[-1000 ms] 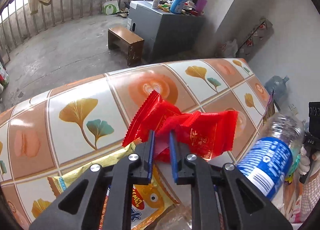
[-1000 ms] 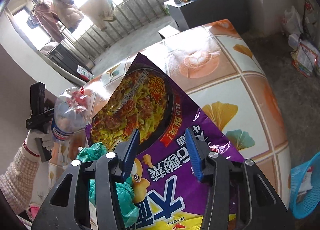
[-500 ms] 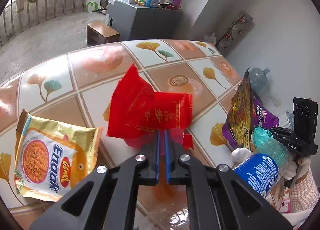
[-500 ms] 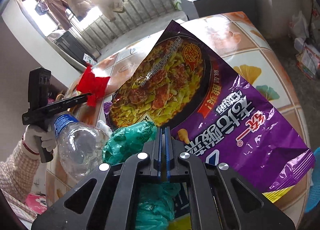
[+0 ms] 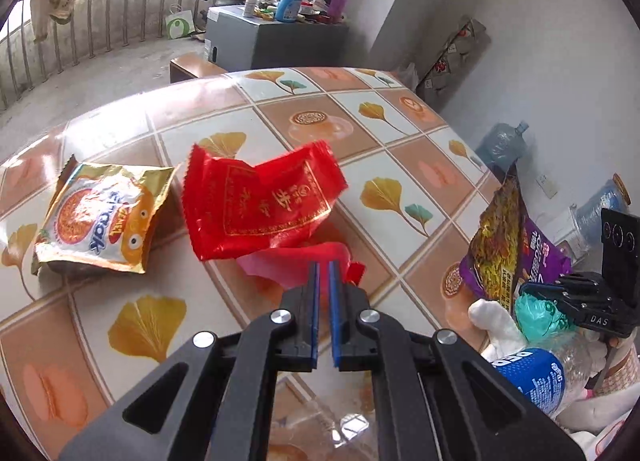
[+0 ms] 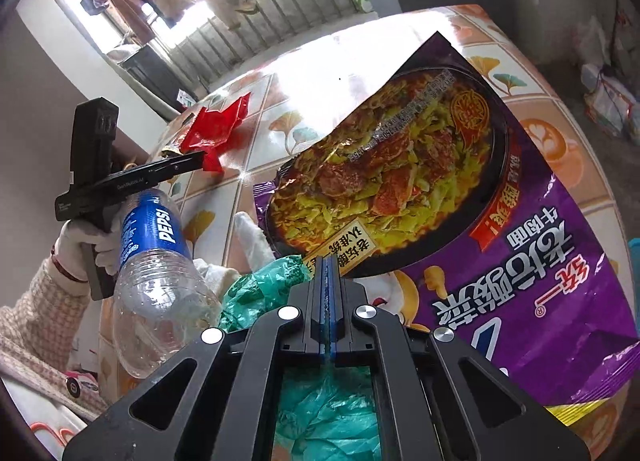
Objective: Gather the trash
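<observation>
The left tongs (image 5: 324,273) are clamped on the tail of a red wrapper (image 5: 260,205), which hangs crumpled above the tiled counter (image 5: 384,165); the narrow slit between the blue pads holds only that thin foil. Left of it a gold snack packet (image 5: 104,217) lies flat on the counter, untouched.

The right tongs (image 6: 327,273) are pressed together on the lower edge of a big purple noodle bag (image 6: 460,221), which stands tilted up over the counter. Their jaws have eased a hair wider just now, yet the pads grip the bag. A crumpled green plastic bag (image 6: 260,289) bunches just beside and under these tongs; whether it is pinched too is hard to tell.

A clear bottle with a blue label (image 6: 156,257) sits tucked against the gloved left hand (image 6: 90,239), neck pointing up towards the tongs.
</observation>
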A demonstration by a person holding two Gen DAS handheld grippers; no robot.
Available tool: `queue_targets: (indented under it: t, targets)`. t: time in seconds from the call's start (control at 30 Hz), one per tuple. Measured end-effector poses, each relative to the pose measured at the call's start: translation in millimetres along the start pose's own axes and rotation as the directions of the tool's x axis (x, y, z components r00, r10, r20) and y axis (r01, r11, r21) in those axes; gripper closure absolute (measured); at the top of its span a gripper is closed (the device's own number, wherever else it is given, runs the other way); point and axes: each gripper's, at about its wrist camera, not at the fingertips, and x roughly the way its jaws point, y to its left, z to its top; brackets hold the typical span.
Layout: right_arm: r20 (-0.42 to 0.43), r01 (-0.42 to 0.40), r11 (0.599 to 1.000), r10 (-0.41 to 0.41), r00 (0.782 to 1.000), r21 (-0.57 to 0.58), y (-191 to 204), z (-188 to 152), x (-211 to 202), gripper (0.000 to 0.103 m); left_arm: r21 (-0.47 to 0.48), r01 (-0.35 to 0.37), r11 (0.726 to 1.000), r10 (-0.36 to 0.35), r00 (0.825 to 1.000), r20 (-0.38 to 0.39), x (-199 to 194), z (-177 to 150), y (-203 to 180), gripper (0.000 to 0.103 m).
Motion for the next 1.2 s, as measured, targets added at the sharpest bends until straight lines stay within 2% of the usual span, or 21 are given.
queue_targets:
  t: [0.07,0.13,0.2,0.37,0.47,0.57,0.67,0.77,0.8,0.87,1.03,1.13,1.2]
  targets:
    - [0.011,-0.001,1.0,0.001,1.0,0.0,-1,6,-7,0.081,-0.049,-0.016,0.999,0.018,0.999,0.04,-16,-3,5,0.099]
    - [0.03,-0.008,1.0,0.009,1.0,-0.027,3,16,-16,0.077,-0.091,-0.018,0.996,0.026,0.996,0.088,-35,-7,10,0.098]
    - [0.052,-0.004,0.998,0.007,0.999,-0.063,11,25,-25,0.068,-0.126,-0.024,0.992,0.041,0.99,0.133,-55,-9,16,0.098]
    - [0.107,-0.023,0.992,0.036,0.994,-0.127,35,51,-47,0.065,-0.213,-0.063,0.975,0.108,0.972,0.21,-93,-10,46,0.097]
    - [0.104,-0.107,0.987,0.12,0.987,-0.117,47,77,-43,0.064,-0.287,-0.101,0.952,0.163,0.966,0.199,-98,-5,68,0.09]
    - [0.041,-0.172,0.983,0.175,0.984,-0.065,58,99,-17,0.064,-0.381,-0.137,0.914,0.21,0.965,0.157,-90,-2,94,0.081]
    - [-0.047,-0.172,0.985,0.171,0.984,-0.026,73,109,21,0.065,-0.452,-0.154,0.878,0.242,0.96,0.143,-80,-1,115,0.073]
    - [-0.135,-0.144,0.989,0.146,0.98,0.021,75,117,64,0.065,-0.457,-0.242,0.856,0.333,0.934,0.13,-70,3,127,0.07]
    - [-0.162,-0.136,0.99,0.139,0.977,0.031,76,119,78,0.065,-0.453,-0.257,0.854,0.345,0.93,0.123,-65,4,130,0.07]
    - [-0.195,-0.104,0.993,0.112,0.974,0.053,77,120,97,0.065,-0.445,-0.283,0.85,0.361,0.927,0.1,-55,6,135,0.07]
    - [-0.24,-0.062,0.996,0.077,0.968,0.067,79,120,129,0.065,-0.365,-0.344,0.865,0.388,0.92,0.055,-34,9,131,0.07]
    - [-0.257,-0.051,0.997,0.065,0.964,0.058,83,118,139,0.069,-0.3,-0.42,0.856,0.453,0.89,0.046,-26,9,123,0.073]
    - [-0.267,-0.051,0.997,0.063,0.962,0.051,86,117,140,0.076,-0.268,-0.469,0.842,0.495,0.868,0.039,-23,8,119,0.079]
